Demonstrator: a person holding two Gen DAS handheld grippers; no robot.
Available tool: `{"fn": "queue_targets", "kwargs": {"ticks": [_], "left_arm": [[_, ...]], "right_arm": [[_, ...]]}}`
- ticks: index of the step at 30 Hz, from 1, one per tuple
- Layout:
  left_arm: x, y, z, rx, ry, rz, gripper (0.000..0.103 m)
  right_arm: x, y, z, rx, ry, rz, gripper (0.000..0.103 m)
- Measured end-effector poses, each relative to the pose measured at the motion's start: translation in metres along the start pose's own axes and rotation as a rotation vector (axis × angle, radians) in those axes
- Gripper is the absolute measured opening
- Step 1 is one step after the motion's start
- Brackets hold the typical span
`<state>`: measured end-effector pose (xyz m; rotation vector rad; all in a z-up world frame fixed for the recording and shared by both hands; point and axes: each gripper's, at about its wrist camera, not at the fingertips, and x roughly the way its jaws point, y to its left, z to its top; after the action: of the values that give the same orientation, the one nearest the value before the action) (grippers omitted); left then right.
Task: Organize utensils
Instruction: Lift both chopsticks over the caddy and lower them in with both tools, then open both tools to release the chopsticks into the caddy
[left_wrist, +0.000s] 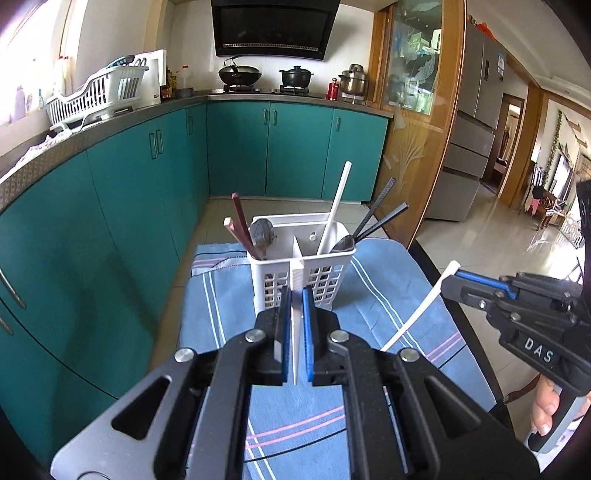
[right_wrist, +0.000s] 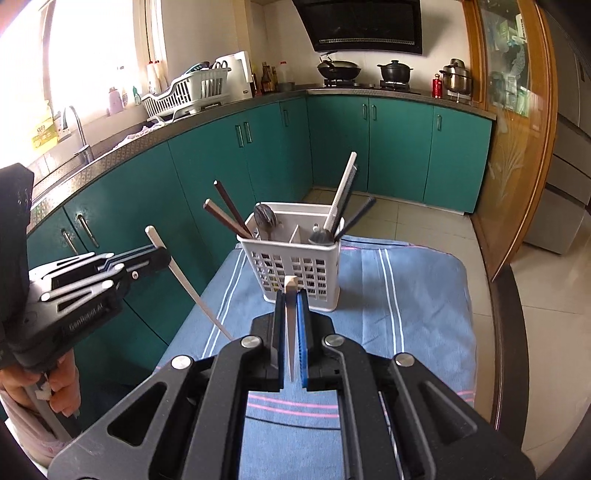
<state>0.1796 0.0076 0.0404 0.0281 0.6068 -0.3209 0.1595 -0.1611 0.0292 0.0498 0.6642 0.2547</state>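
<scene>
1. Left wrist view: the left gripper (left_wrist: 295, 295) is clamped nearly shut on a white chopstick (left_wrist: 294, 339) that runs lengthwise between its blue pads. Just ahead of the fingertips stands the white utensil caddy (left_wrist: 301, 266) on a blue striped cloth (left_wrist: 388, 295), already holding red-brown chopsticks, a spoon, a white chopstick and dark chopsticks. To the right, the right gripper (left_wrist: 452, 278) pinches a second white chopstick (left_wrist: 417, 310).

2. Right wrist view: the right gripper (right_wrist: 291, 295) is likewise closed on its chopstick (right_wrist: 291, 332), with the caddy (right_wrist: 291, 258) directly beyond its tips. The left gripper (right_wrist: 162, 254) is to the left.

3. Judgement: most utensils look sorted; these two held chopsticks remain to be dropped in.
</scene>
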Motion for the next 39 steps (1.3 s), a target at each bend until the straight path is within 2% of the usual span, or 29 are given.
{"fn": "queue_targets", "kwargs": {"ticks": [6, 10, 15, 19, 22, 26, 28, 32, 39], "left_arm": [[-0.012, 0.005, 0.033, 0.004, -0.045, 0.025, 0.006], [-0.028, 0.007, 0.066, 0.014, -0.108, 0.035, 0.006], [-0.043, 0.003, 0.104, 0.058, -0.167, 0.058, 0.006], [-0.045, 0.005, 0.135, 0.031, -0.19, 0.045, 0.006], [-0.036, 0.009, 0.152, 0.004, -0.211, 0.06, 0.006], [-0.013, 0.012, 0.154, -0.018, -0.226, 0.065, 0.006], [0.005, 0.014, 0.15, -0.029, -0.219, 0.061, 0.006], [0.035, 0.019, 0.139, -0.048, -0.206, 0.126, 0.006], [0.071, 0.031, 0.119, -0.085, -0.183, 0.126, 0.006]], "right_arm": [[-0.001, 0.003, 0.035, -0.027, -0.011, 0.014, 0.007], [-0.016, 0.005, 0.069, -0.043, -0.07, 0.02, 0.007], [-0.044, 0.002, 0.128, -0.022, -0.169, 0.061, 0.007], [-0.054, 0.003, 0.167, -0.03, -0.252, 0.001, 0.007], [-0.042, 0.004, 0.184, -0.038, -0.274, -0.031, 0.007], [-0.008, 0.002, 0.189, -0.045, -0.266, -0.046, 0.007], [0.019, -0.002, 0.184, -0.037, -0.232, -0.062, 0.007], [0.06, -0.012, 0.168, -0.01, -0.169, -0.049, 0.007], [0.093, -0.022, 0.144, 0.041, -0.121, -0.008, 0.007]]}}
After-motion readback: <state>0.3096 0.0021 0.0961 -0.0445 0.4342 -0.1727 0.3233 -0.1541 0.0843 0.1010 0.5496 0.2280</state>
